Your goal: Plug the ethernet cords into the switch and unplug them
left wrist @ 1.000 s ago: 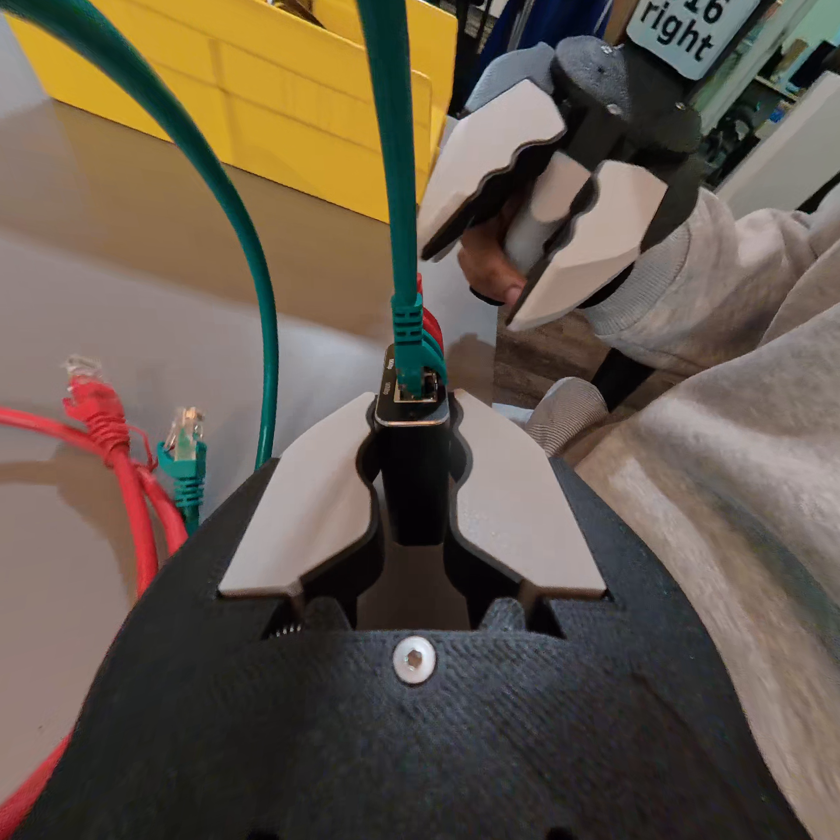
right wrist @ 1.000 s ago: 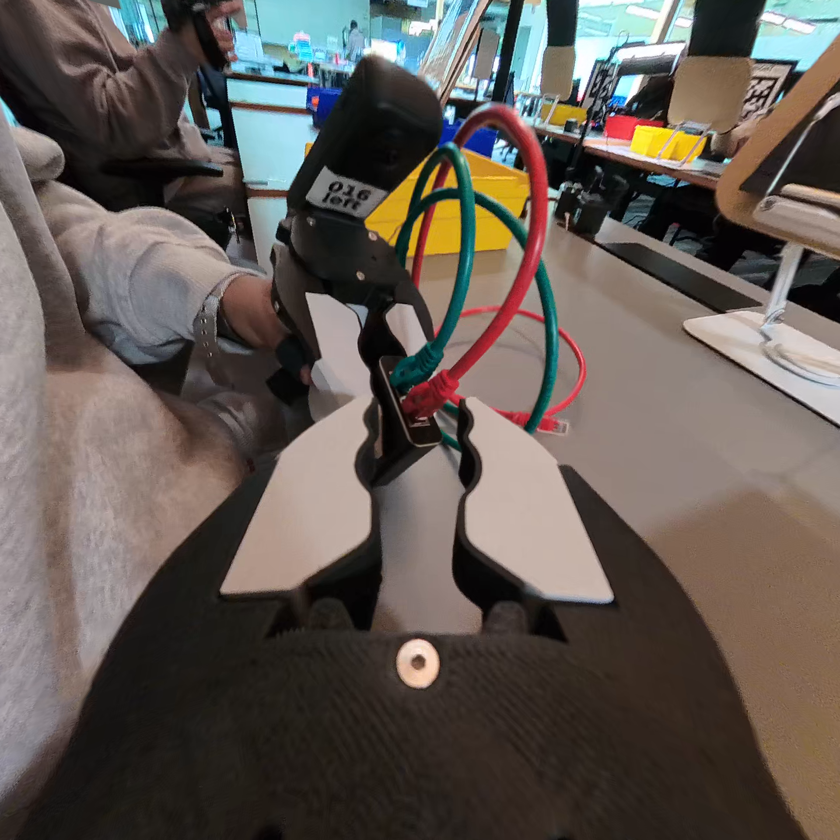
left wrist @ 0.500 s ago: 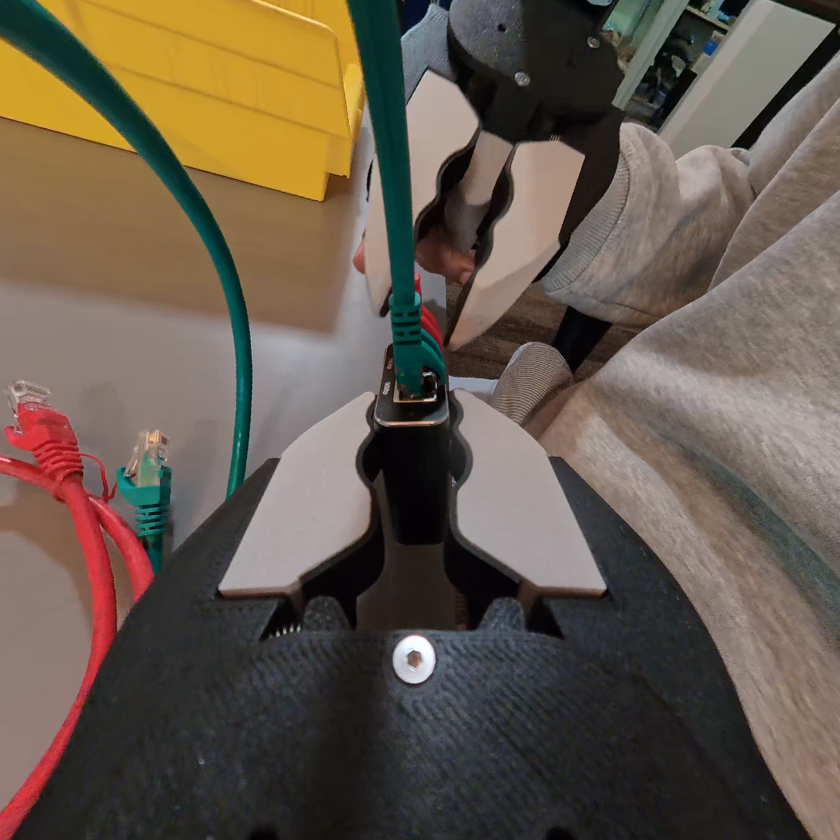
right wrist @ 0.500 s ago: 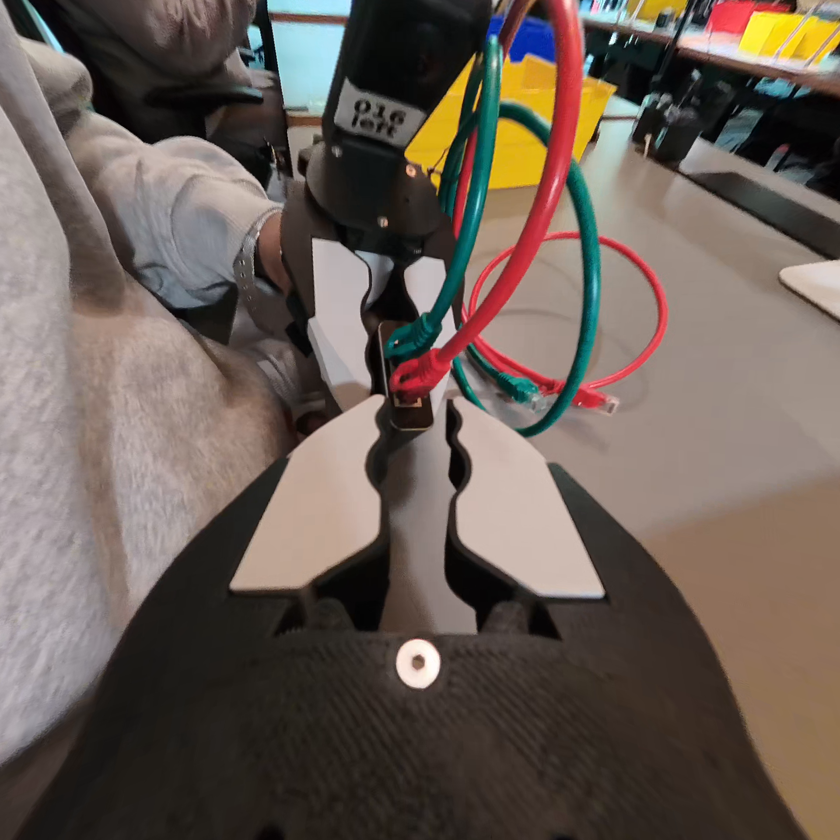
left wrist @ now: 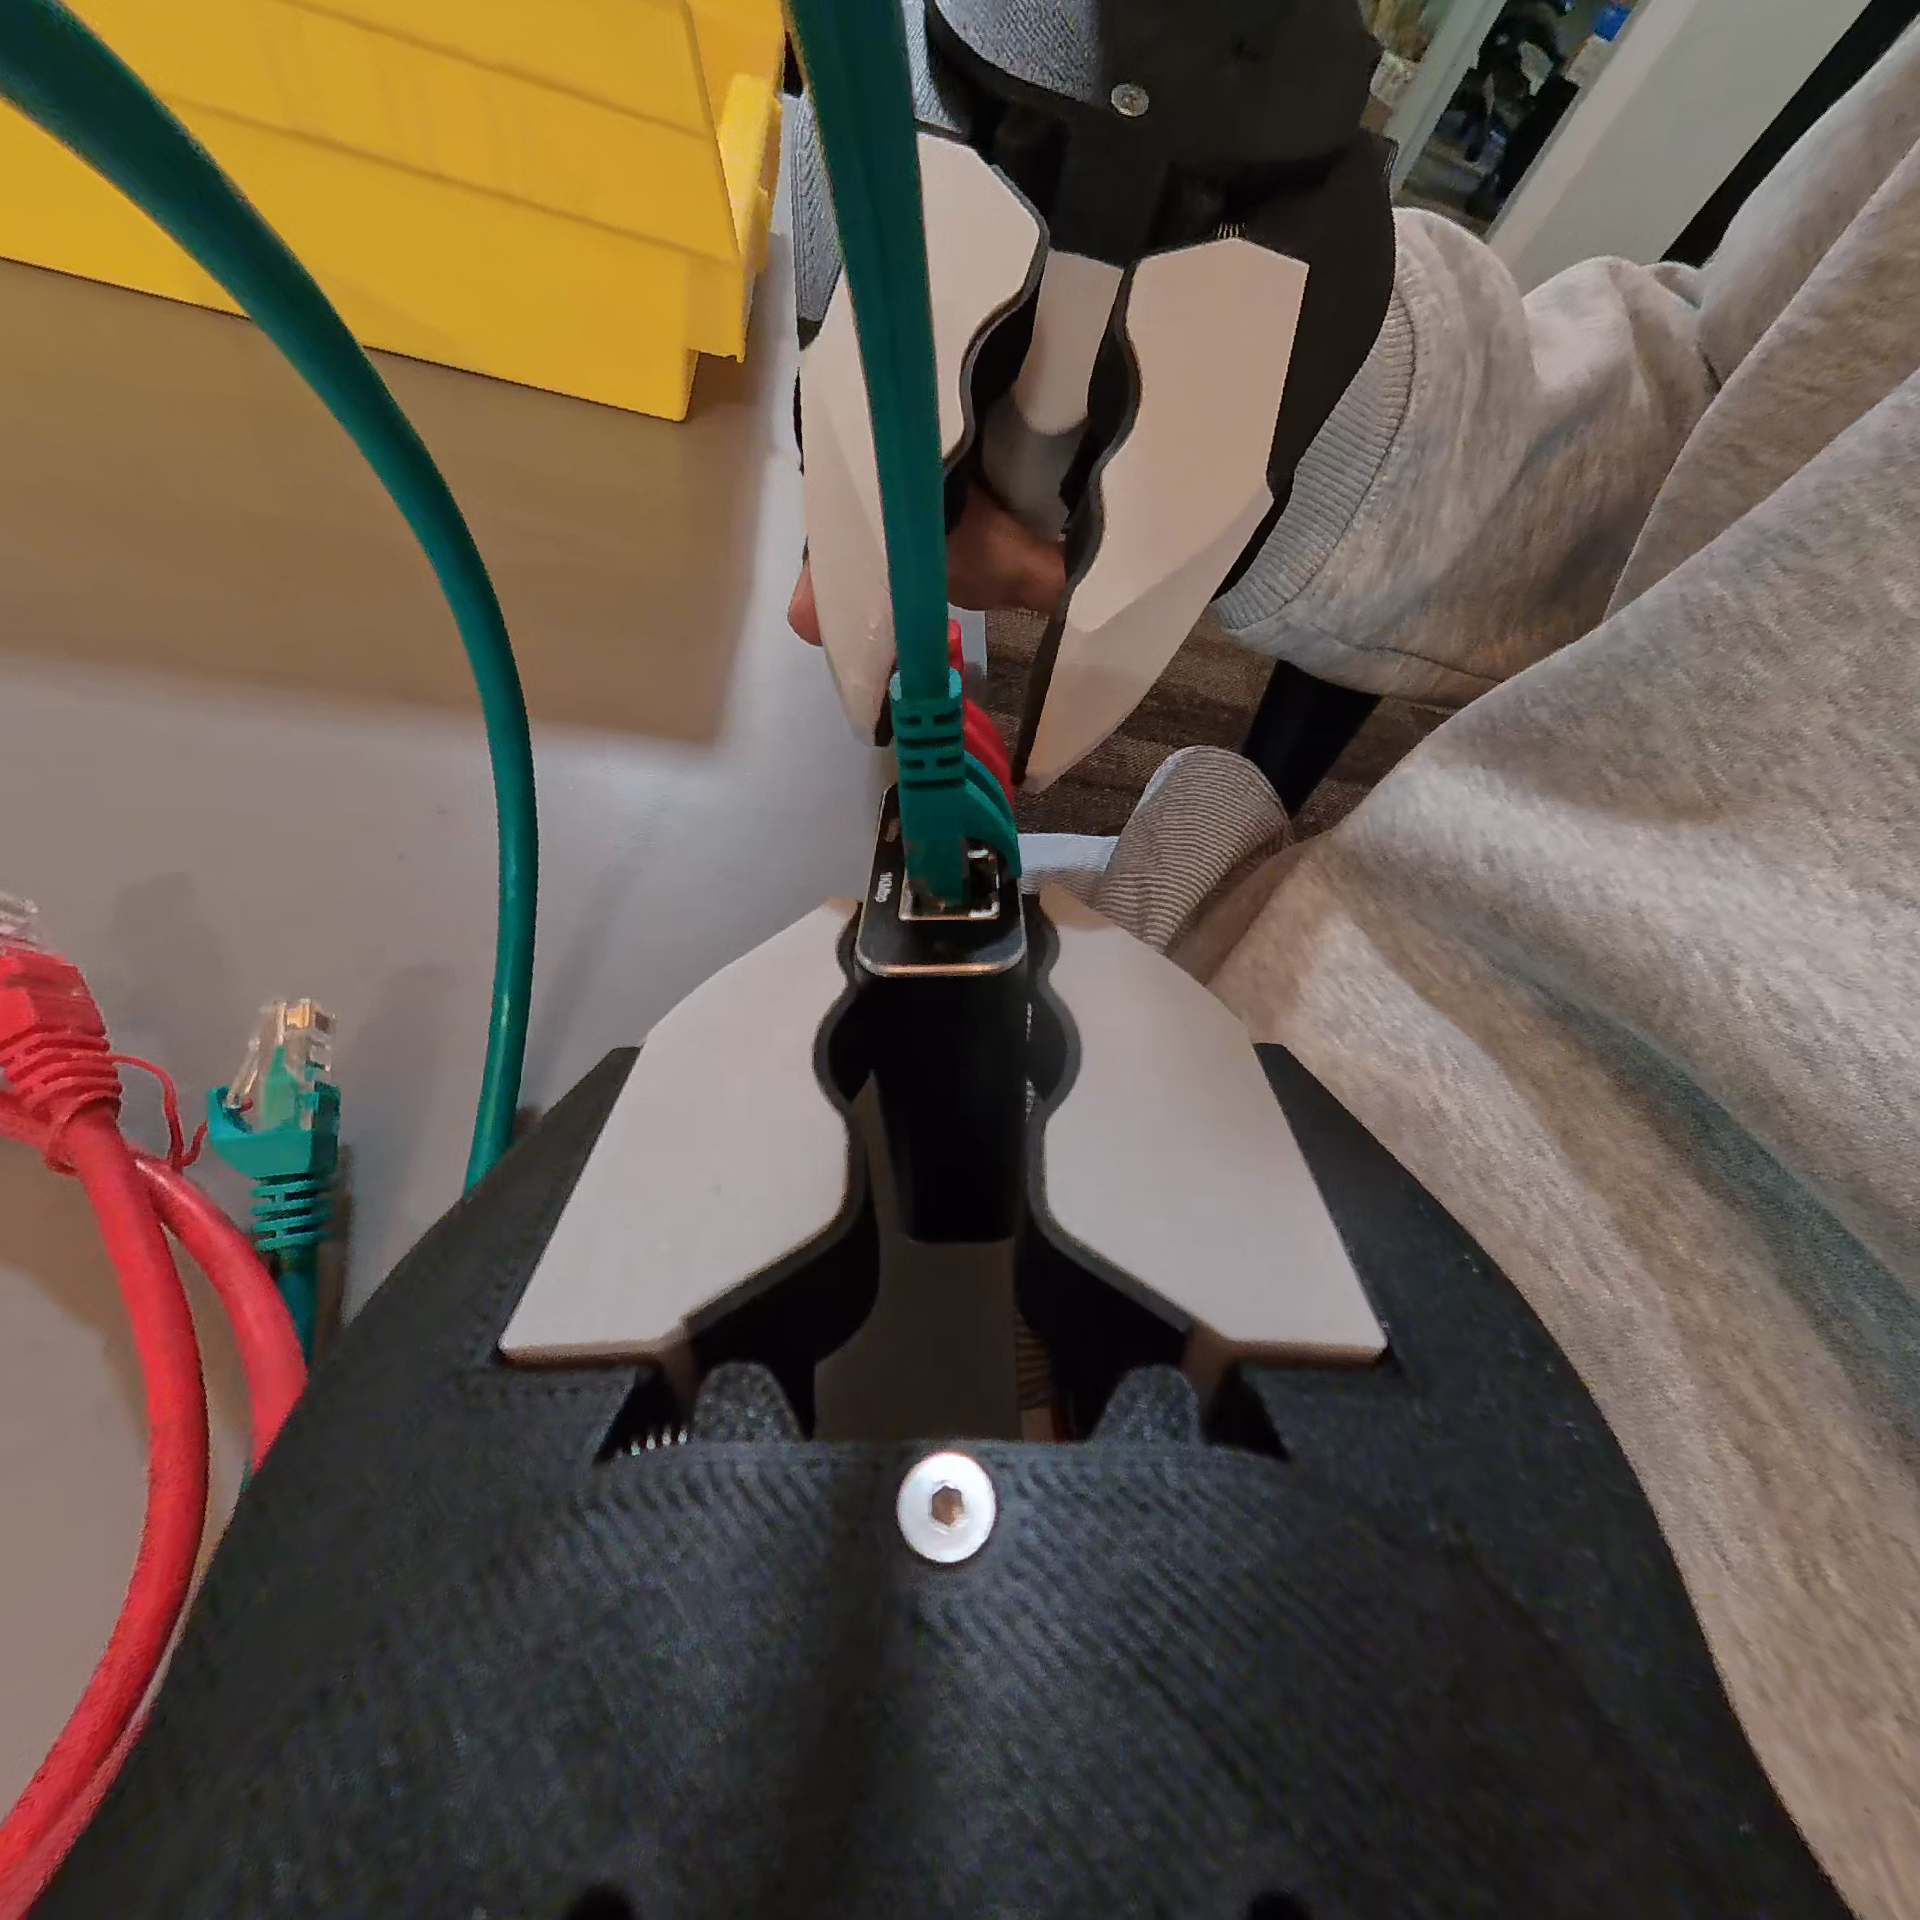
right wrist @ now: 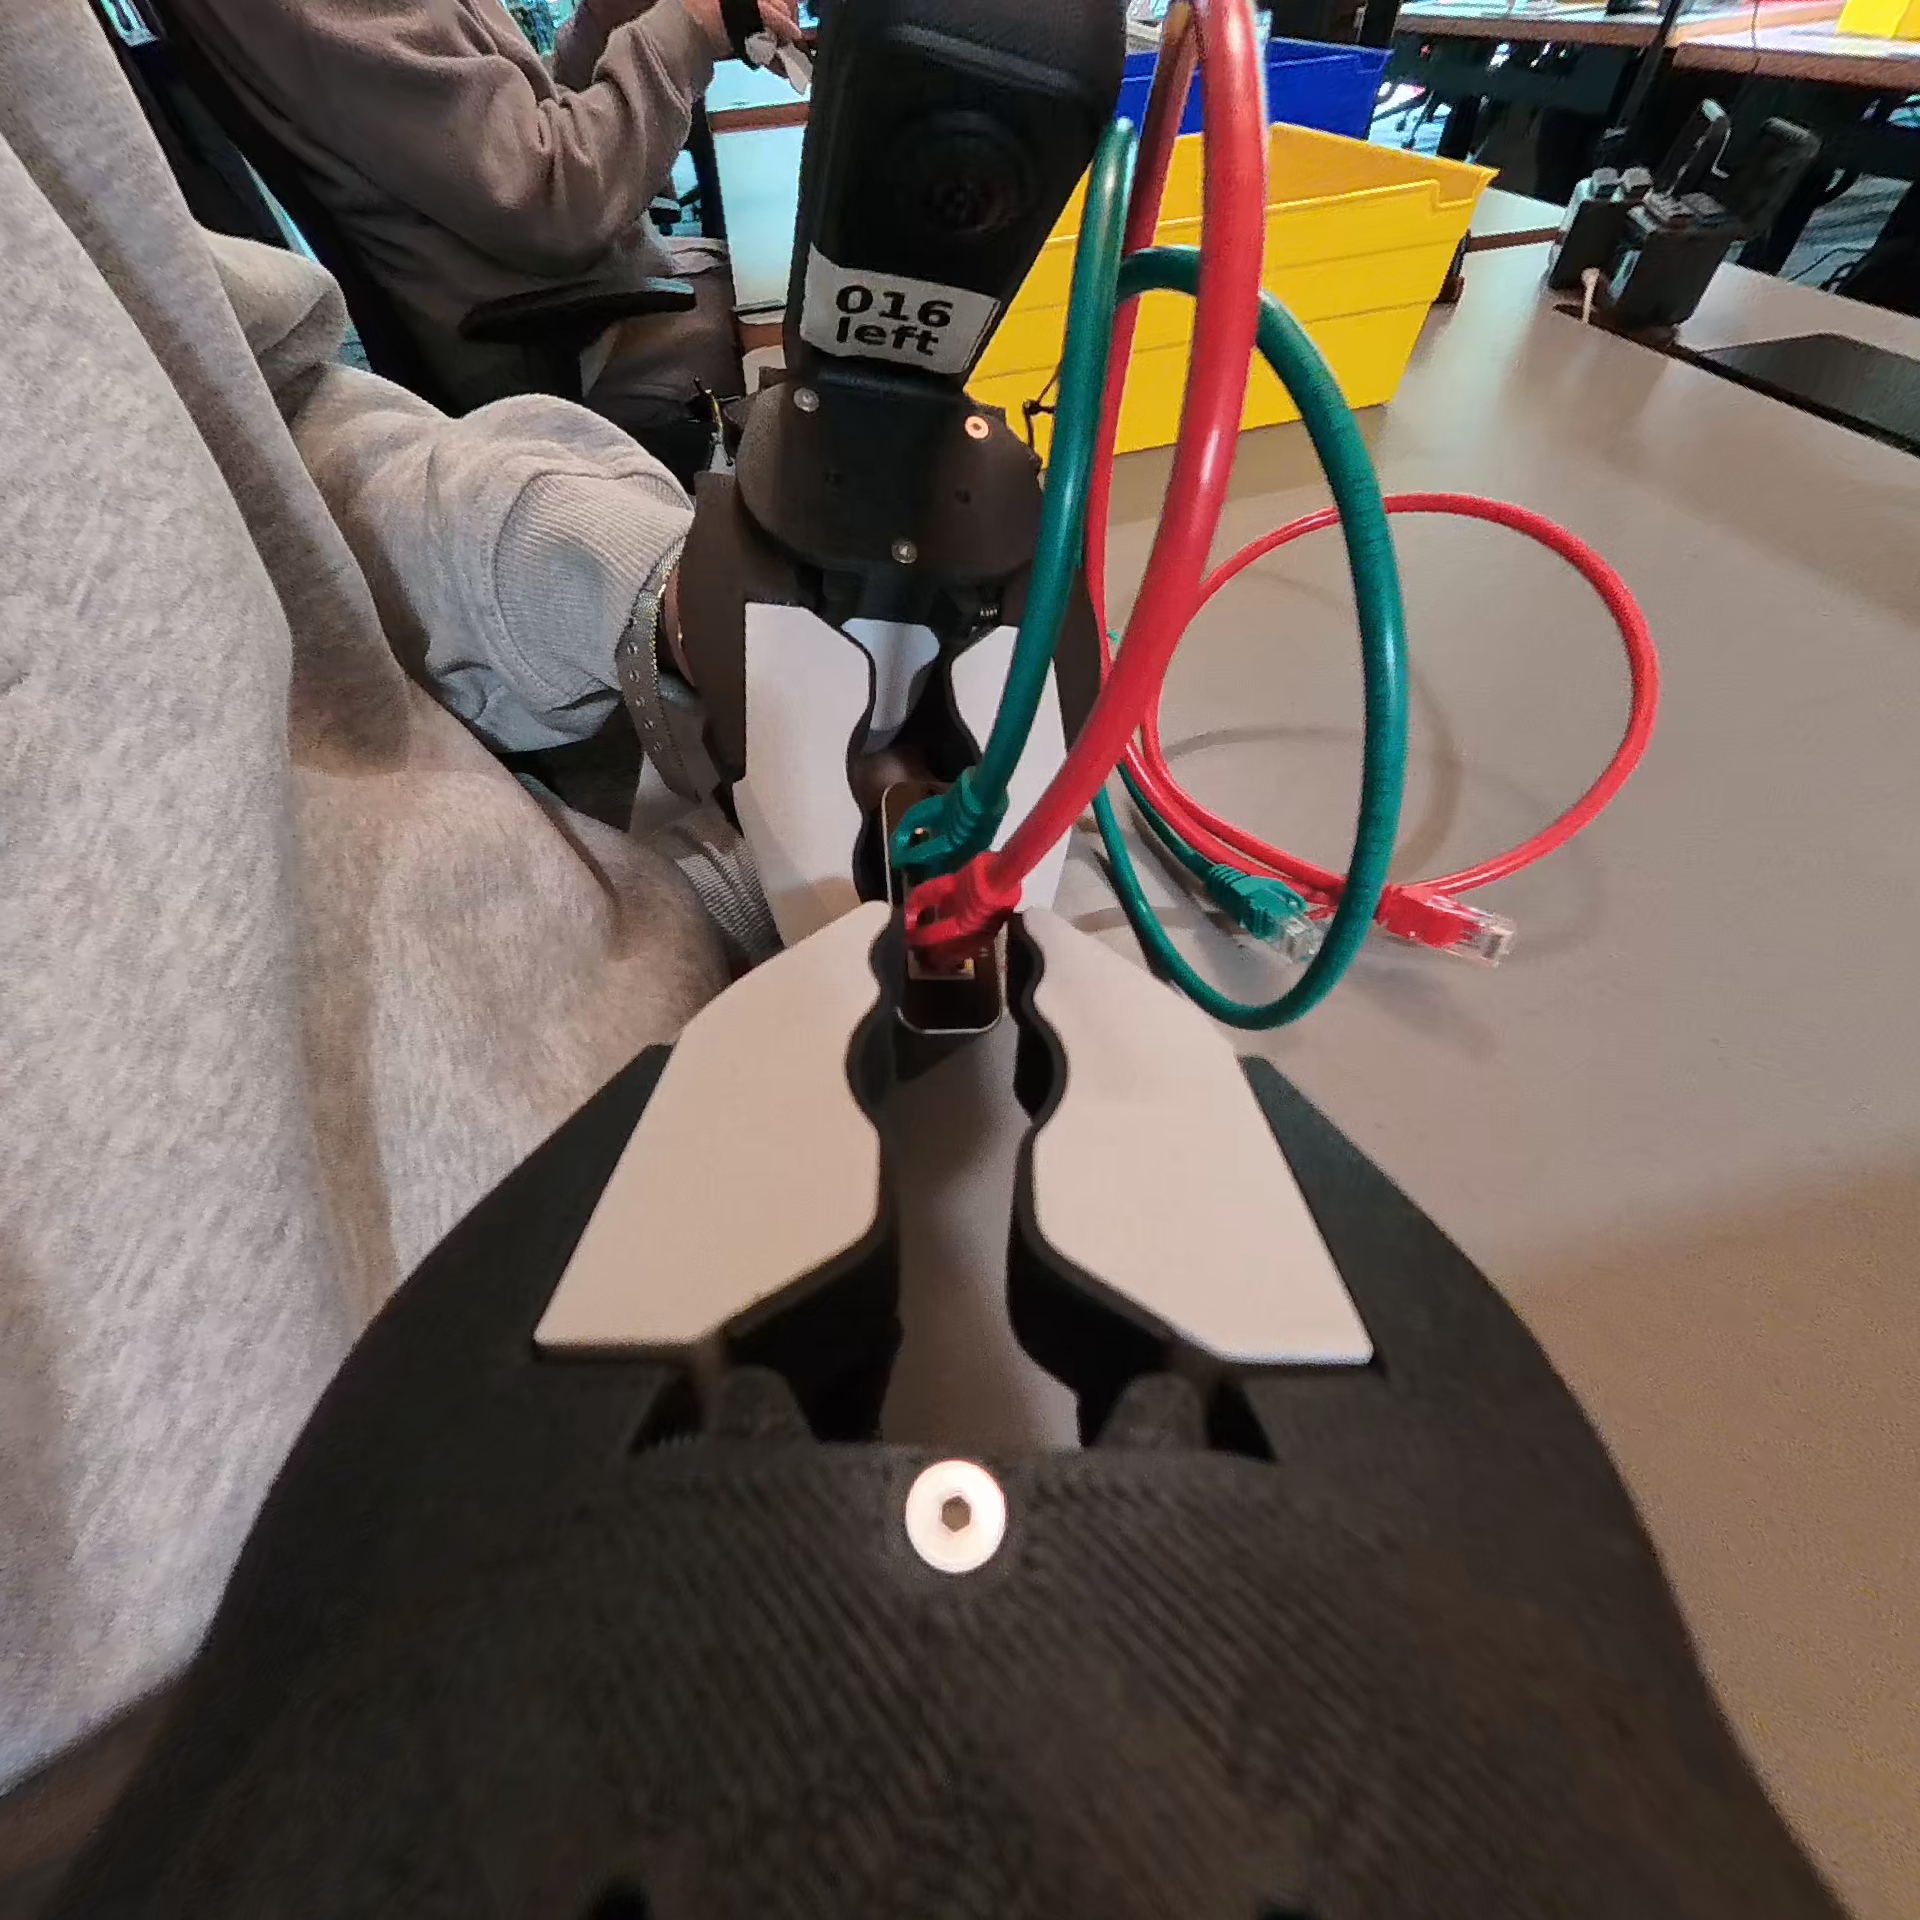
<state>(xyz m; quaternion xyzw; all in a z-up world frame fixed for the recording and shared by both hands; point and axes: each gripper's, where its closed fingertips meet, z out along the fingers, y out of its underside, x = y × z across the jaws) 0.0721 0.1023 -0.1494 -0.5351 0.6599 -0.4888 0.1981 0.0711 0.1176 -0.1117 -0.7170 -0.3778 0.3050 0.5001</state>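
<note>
My left gripper (left wrist: 940,935) is shut on a small black switch (left wrist: 940,1091) and holds it end-up above the table edge. A green cord's plug (left wrist: 935,758) sits in the near port, and a red cord's plug (left wrist: 982,727) sits in the port behind it. My right gripper (left wrist: 951,743) comes down from the far side, jaws open and narrow, straddling the red plug. In the right wrist view, my right gripper (right wrist: 951,920) flanks the switch's end (right wrist: 951,1003) and the red plug (right wrist: 961,899), with the left gripper (right wrist: 925,862) beyond. The cords loop up.
The cords' loose green end (left wrist: 281,1101) and red end (left wrist: 42,1029) lie on the grey table (left wrist: 208,779). A yellow bin (left wrist: 416,208) stands at the back. A grey-sleeved arm and lap fill the side off the table. Another person (right wrist: 468,156) sits behind.
My right gripper has moved in toward the switch, turned square to it and narrowed its jaws, now straddling the red plug. My left gripper has kept its hold on the switch.
</note>
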